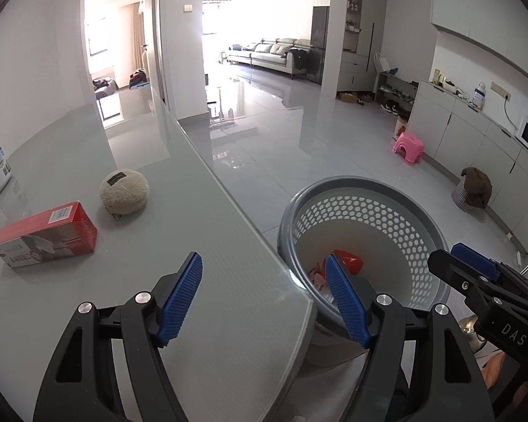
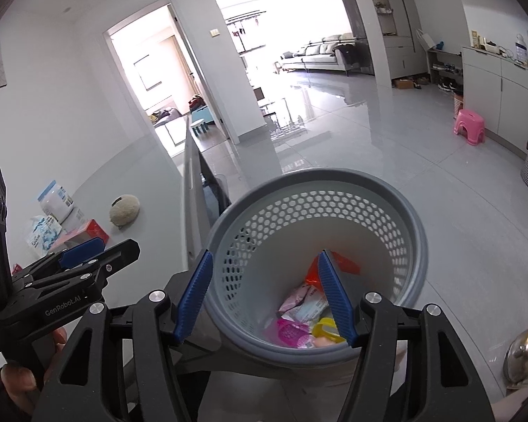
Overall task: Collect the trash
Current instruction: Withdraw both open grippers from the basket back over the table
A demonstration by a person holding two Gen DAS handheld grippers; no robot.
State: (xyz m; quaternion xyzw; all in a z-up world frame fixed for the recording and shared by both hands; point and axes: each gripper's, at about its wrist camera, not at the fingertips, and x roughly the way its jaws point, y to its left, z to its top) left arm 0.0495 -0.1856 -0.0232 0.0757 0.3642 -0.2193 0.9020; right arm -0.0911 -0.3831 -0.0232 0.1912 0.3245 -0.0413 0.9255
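Both tongs (image 1: 264,295) (image 2: 265,293) gape empty, angled down over basket (image 2: 404,211).

We see through two round fish-eye cameras, each riding on a hand-held gripper and looking forward and down along its fingers. Our left view sits close above the worktop (image 1: 211,211), with the bin (image 1: 362,190) at lower right of the frame. Our right view hangs close over the bin (image 2: 313,179), worktop at left. Both views share the bin, the worktop edge and the far room.
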